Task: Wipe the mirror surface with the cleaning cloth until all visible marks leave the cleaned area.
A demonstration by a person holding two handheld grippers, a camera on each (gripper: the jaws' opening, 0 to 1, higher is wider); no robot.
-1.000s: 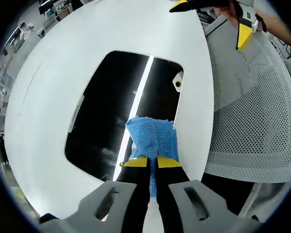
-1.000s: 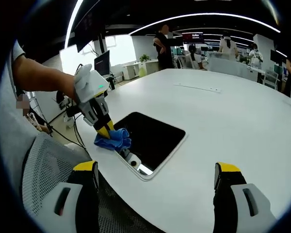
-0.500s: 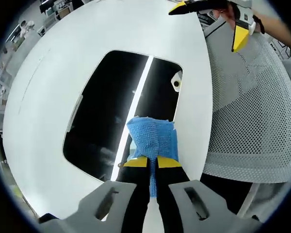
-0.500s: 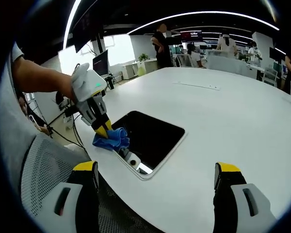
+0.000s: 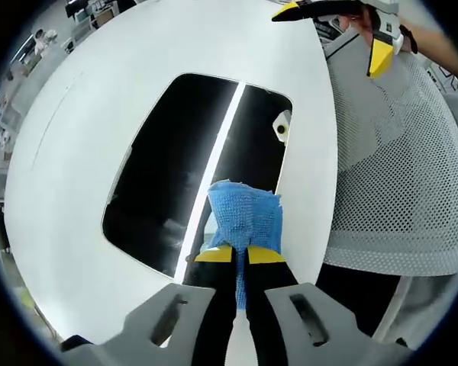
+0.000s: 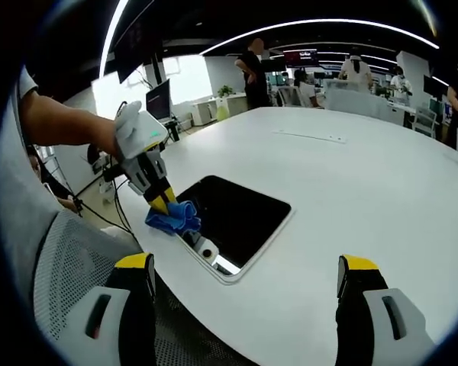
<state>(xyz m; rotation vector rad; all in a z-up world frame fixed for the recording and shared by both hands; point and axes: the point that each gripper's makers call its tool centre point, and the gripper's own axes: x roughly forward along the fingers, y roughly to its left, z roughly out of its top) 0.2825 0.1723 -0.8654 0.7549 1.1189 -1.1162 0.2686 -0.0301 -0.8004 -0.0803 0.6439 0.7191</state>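
A dark rectangular mirror lies flat on the white table, reflecting a bright light strip. My left gripper is shut on a blue cleaning cloth, which presses on the mirror's near edge. In the right gripper view, the left gripper holds the blue cloth at the left corner of the mirror. My right gripper hangs open above the table edge, apart from the mirror. The right gripper also appears at the top of the left gripper view. A small white round piece sits at the mirror's edge.
A grey mesh chair stands beside the table edge. A person's bare arm holds the left gripper. Several people stand at desks at the back of the room. A thin strip lies on the table farther off.
The left gripper and cloth shifted slightly along the mirror's near edge toward its corner. The right gripper has stayed open and nearly still.
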